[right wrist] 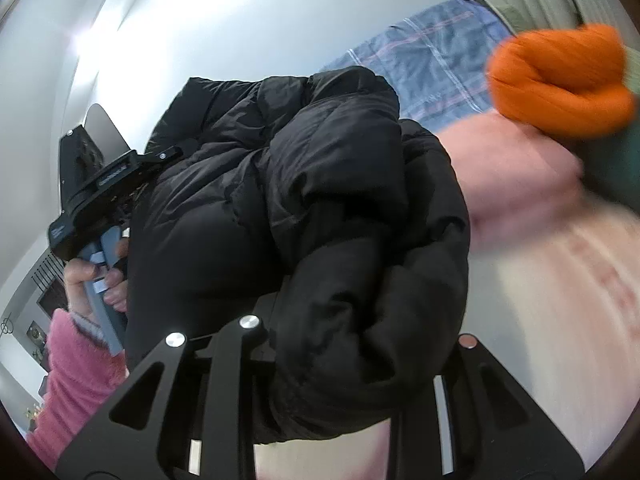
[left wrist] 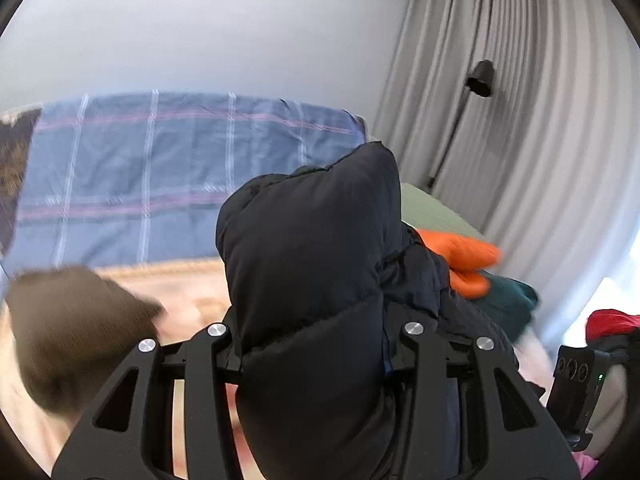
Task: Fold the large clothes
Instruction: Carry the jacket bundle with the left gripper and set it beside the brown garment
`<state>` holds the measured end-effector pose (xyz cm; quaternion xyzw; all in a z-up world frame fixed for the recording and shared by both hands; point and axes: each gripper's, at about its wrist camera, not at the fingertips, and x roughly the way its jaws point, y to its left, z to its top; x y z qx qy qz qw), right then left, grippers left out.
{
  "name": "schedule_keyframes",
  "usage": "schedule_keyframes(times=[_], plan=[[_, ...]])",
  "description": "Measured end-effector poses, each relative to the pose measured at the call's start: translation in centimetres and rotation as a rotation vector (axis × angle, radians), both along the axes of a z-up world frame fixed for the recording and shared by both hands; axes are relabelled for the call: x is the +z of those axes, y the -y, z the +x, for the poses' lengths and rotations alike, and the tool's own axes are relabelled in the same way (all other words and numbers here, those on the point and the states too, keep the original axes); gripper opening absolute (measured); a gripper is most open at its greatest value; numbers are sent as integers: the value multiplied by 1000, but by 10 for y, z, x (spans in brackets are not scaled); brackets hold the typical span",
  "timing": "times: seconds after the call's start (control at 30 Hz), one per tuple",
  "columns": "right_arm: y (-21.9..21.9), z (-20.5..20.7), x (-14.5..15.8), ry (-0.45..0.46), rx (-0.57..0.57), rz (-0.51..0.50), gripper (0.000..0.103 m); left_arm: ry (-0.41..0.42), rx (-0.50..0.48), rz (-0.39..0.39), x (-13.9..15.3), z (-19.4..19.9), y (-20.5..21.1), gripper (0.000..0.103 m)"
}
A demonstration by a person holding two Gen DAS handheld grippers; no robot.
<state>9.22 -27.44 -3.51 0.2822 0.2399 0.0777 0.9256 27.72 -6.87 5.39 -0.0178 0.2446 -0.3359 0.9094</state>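
Observation:
A black puffer jacket [left wrist: 312,264] is bunched up and held in the air between both grippers. It fills the space between the fingers of my left gripper [left wrist: 316,356], which is shut on it. My right gripper [right wrist: 352,344] is shut on another bulky fold of the same jacket [right wrist: 304,184]. The fingertips of both grippers are hidden by the fabric. The left gripper's body [right wrist: 100,188] and the hand holding it show at the left of the right wrist view.
A bed with a blue plaid cover [left wrist: 160,168] and a pink sheet [right wrist: 560,272] lies below. On it are an orange garment [left wrist: 464,260], a dark green one [left wrist: 508,304], a brown one [left wrist: 68,332] and a red one [left wrist: 612,320]. Grey curtains [left wrist: 520,120] hang at the right.

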Motion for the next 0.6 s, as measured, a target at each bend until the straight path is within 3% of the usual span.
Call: schedule_keyframes(times=[0.13,0.23,0.4,0.47,0.5,0.6], plan=[[1,85,2,9,-2,-13,26,25,61,52,17,67,6,45],[-2,144,-11,-16,-15,-26,26,36,118,99,14,116,13,48],[2,240,-65,-129,-101,1,28,39,409,253,-25,190,23,66],[7,279,-112,-296,-163,36,28,10,412,254,-45,196,23,68],[9,288,-131,-363,-179,38,35,-24,386,248,-57,197,24,70],[11,292,-156,-345,-162,51,51,-40,314,305,-85,187,27,72]])
